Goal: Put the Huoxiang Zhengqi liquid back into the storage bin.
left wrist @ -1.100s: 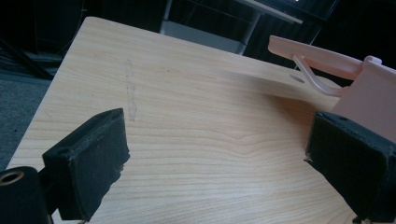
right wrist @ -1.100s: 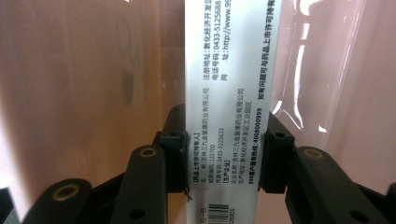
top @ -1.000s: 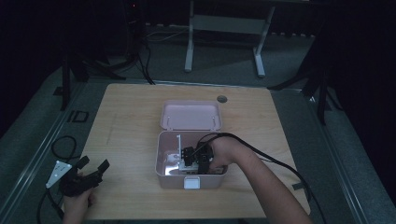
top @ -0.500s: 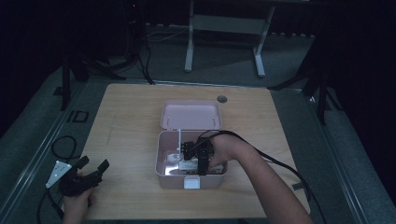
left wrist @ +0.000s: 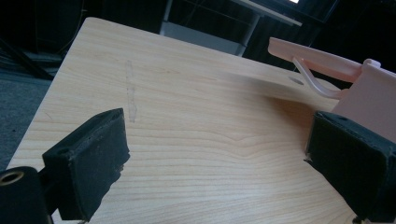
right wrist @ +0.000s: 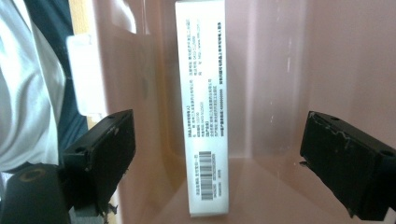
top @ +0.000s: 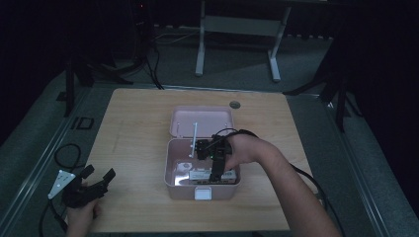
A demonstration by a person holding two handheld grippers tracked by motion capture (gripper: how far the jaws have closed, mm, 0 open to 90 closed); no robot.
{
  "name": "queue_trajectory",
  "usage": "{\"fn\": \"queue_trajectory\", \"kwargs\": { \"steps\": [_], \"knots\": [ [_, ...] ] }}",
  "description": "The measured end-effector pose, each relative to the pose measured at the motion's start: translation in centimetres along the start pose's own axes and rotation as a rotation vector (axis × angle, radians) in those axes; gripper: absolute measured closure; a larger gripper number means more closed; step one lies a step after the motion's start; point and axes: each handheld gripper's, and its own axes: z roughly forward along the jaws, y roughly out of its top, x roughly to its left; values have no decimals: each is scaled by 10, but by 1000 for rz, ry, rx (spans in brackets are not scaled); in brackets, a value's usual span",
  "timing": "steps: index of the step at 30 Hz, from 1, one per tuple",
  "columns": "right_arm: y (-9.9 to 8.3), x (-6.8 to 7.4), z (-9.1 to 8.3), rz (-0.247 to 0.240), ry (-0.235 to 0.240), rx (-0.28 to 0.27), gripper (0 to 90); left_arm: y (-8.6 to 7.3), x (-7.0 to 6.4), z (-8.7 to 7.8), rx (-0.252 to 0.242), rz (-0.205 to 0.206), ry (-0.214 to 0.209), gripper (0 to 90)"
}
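Inside pink box [top: 202,168], right gripper [top: 216,165] jaws spread wide, empty, hovering above white carton [right wrist: 201,107] by the wall; print too small to read. Left gripper [top: 89,185] wide open, empty, low over table [left wrist: 187,135] near corner.

Pale wood-grain table [left wrist: 187,135], glossy pink plastic box [top: 174,173], matt printed carton [right wrist: 201,107] (card, seemingly).

The box [top: 179,174] and its open lid [top: 201,122] are pale pink; the carton [right wrist: 201,107] inside is white with black print and a barcode; the table [top: 133,128] is light wood-grain.
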Motion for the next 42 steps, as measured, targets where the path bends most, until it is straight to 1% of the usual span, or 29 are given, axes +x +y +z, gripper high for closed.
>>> {"fn": "queue_trajectory", "kwargs": {
  "steps": [3, 7, 12, 15, 18, 21, 24, 31, 33, 35, 37, 38, 42],
  "knots": [
    [-1, 2, -10, 2, -16, -18, 90, 0, 0, 0, 0, -1, 1, 60],
    [-3, 6, -20, 1, -36, -29, 90, 0, 0, 0, 0, -2, 1, 60],
    [-6, 10, -34, -7, -53, -81, 93, 0, 0, 0, 3, -1, 2, 60],
    [-6, 13, -40, -19, -73, -93, 93, 0, 0, 0, 1, -3, 3, 60],
    [-7, 14, -45, -16, -81, -104, 93, 0, 0, 0, 0, -4, 3, 60],
    [-7, 14, -46, -18, -82, -103, 93, 0, 0, 0, -1, -4, 2, 60],
    [-8, 15, -50, -11, -86, -134, 93, 0, 0, 0, 1, -4, 1, 60],
    [-14, 16, -63, 1, -104, -251, 93, 0, 0, 0, 0, -4, 1, 60],
    [-16, 17, -66, 1, -106, -263, 93, 0, 0, 0, 1, -3, 0, 60],
    [-19, 18, -69, 9, -114, -281, 93, 0, 0, 0, -1, -4, 0, 60],
    [-22, 17, -71, 18, -119, -315, 93, 0, 0, -1, -1, -2, 0, 60],
    [-25, 18, -73, 21, -132, -332, 93, 0, 0, -1, -1, -2, 0, 60],
    [-34, 17, -75, 49, -151, -397, 93, 0, 0, 0, 2, -4, 1, 60]
  ]
}}
